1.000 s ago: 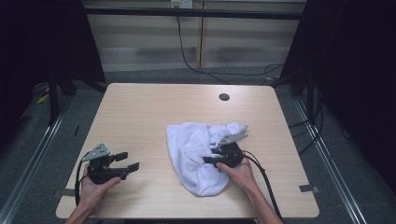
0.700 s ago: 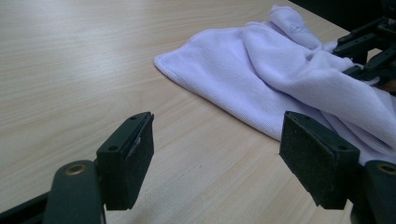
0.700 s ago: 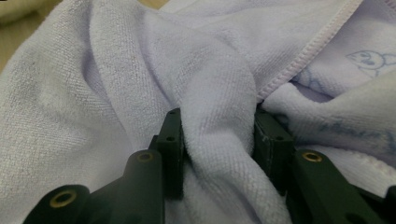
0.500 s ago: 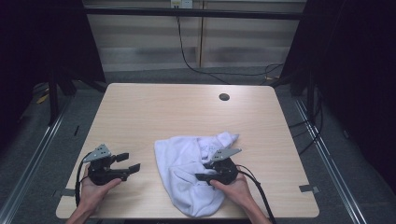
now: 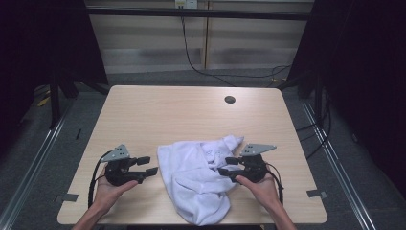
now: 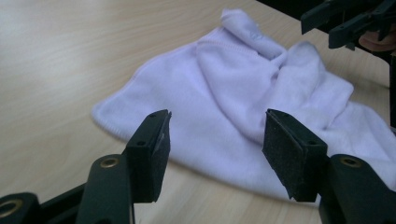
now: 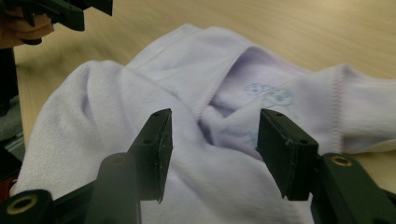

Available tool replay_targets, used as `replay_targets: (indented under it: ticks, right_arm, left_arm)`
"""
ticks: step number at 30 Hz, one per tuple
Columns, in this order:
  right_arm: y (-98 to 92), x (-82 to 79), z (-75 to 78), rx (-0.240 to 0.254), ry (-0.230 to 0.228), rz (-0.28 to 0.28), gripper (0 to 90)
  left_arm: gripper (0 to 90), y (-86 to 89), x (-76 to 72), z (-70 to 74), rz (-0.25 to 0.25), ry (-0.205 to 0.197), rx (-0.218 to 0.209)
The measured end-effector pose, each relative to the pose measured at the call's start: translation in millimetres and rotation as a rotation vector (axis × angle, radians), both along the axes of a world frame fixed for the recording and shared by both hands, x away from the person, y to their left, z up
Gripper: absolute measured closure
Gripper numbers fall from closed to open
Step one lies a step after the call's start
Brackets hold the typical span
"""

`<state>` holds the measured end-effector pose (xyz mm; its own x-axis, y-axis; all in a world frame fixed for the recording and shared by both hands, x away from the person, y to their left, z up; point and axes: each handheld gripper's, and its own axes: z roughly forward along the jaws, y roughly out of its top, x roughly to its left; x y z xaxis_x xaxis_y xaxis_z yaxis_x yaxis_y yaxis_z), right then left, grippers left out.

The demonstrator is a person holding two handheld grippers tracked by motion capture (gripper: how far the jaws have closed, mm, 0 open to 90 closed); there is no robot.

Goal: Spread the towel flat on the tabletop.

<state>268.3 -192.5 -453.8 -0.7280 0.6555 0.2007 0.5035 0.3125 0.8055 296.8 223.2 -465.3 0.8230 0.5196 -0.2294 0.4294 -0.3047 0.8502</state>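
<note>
A pale wooden table [image 5: 158,110] stands in a dim room with dark curtains at either side and cables trailing over the grey floor behind it. From the high view, a crumpled white towel [image 5: 196,177] lies near the table's front edge, between the 2 hands, its long axis running from the far right toward the near edge. The left gripper [image 5: 147,166] sits just left of the towel, jaws pointing right at its edge, apart from the cloth. The right gripper [image 5: 224,166] points left over the towel's right side and looks the nearer of the 2.

In the left gripper view, the towel [image 6: 243,107] lies ahead and slightly right; the jaws have just been closing yet stand parted, nothing between the pads. The other gripper [image 6: 345,21] shows at the upper right.

In the right gripper view, the folded cloth [image 7: 205,107] lies directly ahead and under the jaws, which have just been opening; the pads stand clear of the fabric, gripping nothing. The next grasp likely falls to this hand.
</note>
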Motion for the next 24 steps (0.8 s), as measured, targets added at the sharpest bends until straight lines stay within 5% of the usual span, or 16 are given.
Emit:
replay_targets:
  ticks: [7,10,12,16,21,24]
  right_arm:
    - [-11.3,19.3,-6.9,-0.007,0.009,-0.032,40.1]
    - [-6.5,37.2,-24.1,-0.006,0.03,-0.037,33.4]
    - [-1.6,43.2,-33.9,-0.014,0.049,-0.022,32.0]
    - [7.8,43.9,-45.8,-0.049,0.058,-0.015,29.9]
    - [14.8,40.9,-54.5,-0.076,0.066,-0.01,33.4]
    - [18.5,40.1,-54.7,-0.087,0.051,-0.004,45.7]
  left_arm:
    - [36.5,-35.8,30.1,8.6,0.019,0.008,-0.031]
    - [36.1,-53.9,40.4,4.3,0.013,0.013,-0.031]
    - [34.2,-67.6,45.4,-3.0,-0.012,0.024,0.011]
    - [31.1,-77.7,48.2,-13.5,-0.039,0.06,0.03]
    - [27.3,-88.9,50.7,-27.4,-0.063,0.108,0.039]
    - [24.9,-95.6,50.1,-33.8,-0.087,0.127,0.051]
